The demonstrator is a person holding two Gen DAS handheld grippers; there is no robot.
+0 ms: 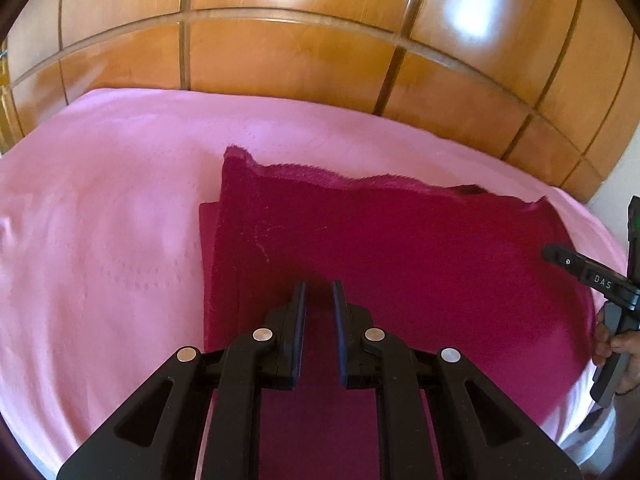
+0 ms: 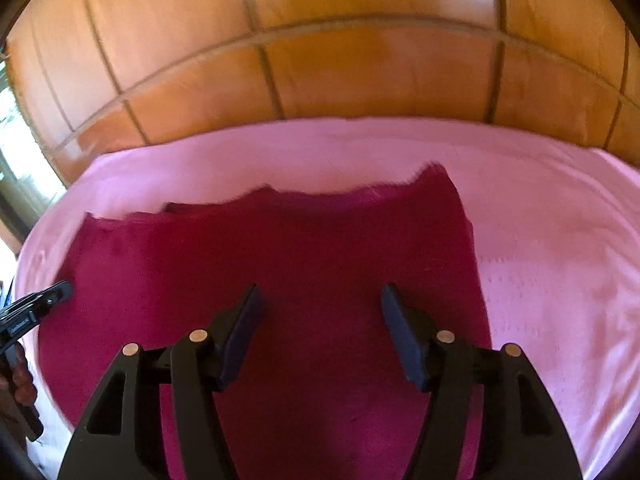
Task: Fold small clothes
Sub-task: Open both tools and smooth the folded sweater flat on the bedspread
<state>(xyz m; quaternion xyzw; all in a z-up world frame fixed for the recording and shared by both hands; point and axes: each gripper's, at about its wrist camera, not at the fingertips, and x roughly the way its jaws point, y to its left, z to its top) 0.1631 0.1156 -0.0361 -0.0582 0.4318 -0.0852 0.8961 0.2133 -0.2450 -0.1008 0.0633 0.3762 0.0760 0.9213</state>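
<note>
A dark magenta cloth [image 1: 400, 248] lies flat on the pink bedsheet [image 1: 100, 220], folded over itself, with a lower layer peeking out at its left edge. My left gripper [image 1: 319, 289] hovers over the cloth's near part, its jaws narrowly apart with nothing between them. My right gripper [image 2: 318, 294] is wide open and empty above the same cloth [image 2: 280, 260]. The right gripper shows at the right edge of the left wrist view [image 1: 560, 256]. The left gripper's tip shows at the left edge of the right wrist view [image 2: 56, 292].
A wooden panelled headboard [image 1: 300, 56] rises behind the bed. The pink sheet [image 2: 560, 260] spreads to both sides of the cloth. A bright window area [image 2: 12, 128] is at the far left of the right wrist view.
</note>
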